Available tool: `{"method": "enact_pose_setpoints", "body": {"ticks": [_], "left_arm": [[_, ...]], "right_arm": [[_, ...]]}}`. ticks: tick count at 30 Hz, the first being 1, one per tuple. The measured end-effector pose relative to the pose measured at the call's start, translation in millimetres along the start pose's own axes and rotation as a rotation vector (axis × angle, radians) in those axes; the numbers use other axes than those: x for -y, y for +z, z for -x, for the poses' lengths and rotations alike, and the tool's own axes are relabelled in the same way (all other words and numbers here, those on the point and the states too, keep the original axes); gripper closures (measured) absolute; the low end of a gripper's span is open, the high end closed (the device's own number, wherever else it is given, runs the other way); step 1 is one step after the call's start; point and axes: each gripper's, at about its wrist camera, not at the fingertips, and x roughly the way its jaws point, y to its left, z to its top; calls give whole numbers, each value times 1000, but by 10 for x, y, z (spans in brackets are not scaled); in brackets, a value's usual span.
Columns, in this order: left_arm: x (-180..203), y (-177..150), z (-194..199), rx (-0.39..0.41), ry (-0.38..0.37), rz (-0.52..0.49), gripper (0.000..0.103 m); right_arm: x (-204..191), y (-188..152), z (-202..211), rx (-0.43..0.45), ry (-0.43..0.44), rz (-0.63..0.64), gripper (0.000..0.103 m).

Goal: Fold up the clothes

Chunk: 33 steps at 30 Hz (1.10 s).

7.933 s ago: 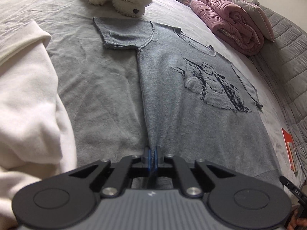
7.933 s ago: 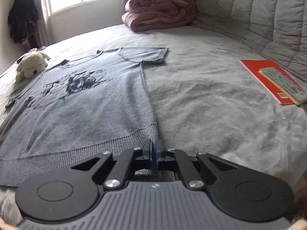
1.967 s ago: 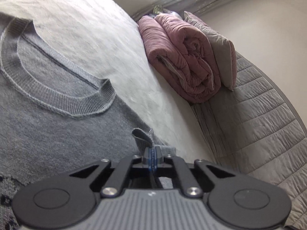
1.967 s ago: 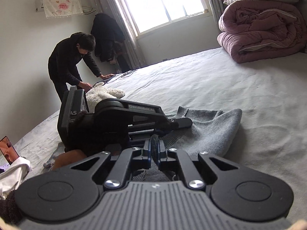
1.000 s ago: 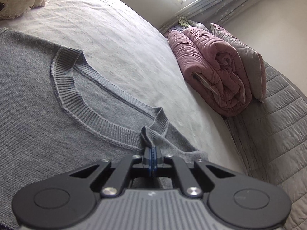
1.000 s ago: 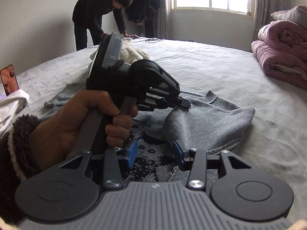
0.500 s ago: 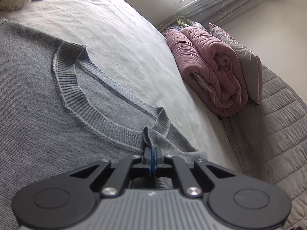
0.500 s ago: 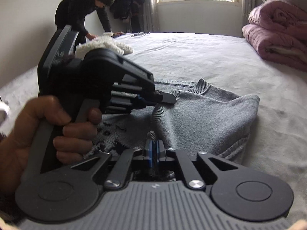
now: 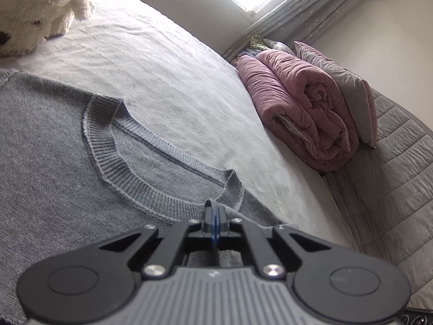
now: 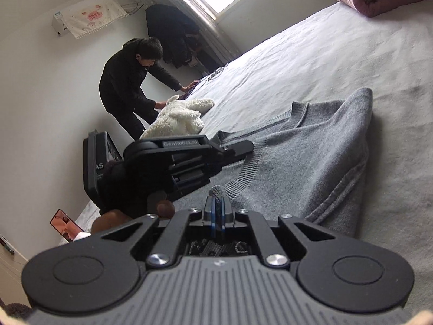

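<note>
Both tongs are pinched shut on the grey knit sweater [image 9: 54, 146]. At bottom centre of its own view the left tongs [image 9: 214, 216] grip a small ridge of fabric just below the right end of the ribbed neckband [image 9: 113, 159]. The right tongs [image 10: 216, 211] closed within the last second and now hold a small tuft of knit near the lower part of the collar, with the patterned front bunched under them.

In the right wrist view the left tongs [image 10: 243, 147] lie at centre left, pointing toward the collar, so the two grips sit close together on the neck end of the garment. The sweater spreads across the bed [image 9: 167, 81], its body running away to the left of the left wrist view; in the right wrist view a doubled-over part forms a soft hump at centre right. Judging from this, the coming move turns on carrying that neck end along the garment's length.

The knit looks thick, limp and matte; the ribbing is firmer. A fluffy white plush toy [image 9: 35, 13] lies upper left, a rolled pink quilt [image 9: 303, 108] at right.
</note>
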Motion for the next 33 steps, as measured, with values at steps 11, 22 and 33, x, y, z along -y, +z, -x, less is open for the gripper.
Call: {"method": "enact_pose_setpoints", "body": {"ticks": [11, 22, 33], "left_arm": [[-81, -26, -31, 18, -20, 21, 65], [131, -128, -163, 41, 46, -123, 99], [115, -60, -38, 99, 108, -123, 99]], "right_arm": [[-32, -61, 21, -32, 6, -2, 98], [-80, -124, -24, -52, -40, 31, 97], [-64, -104, 43, -15, 13, 25, 97]]}}
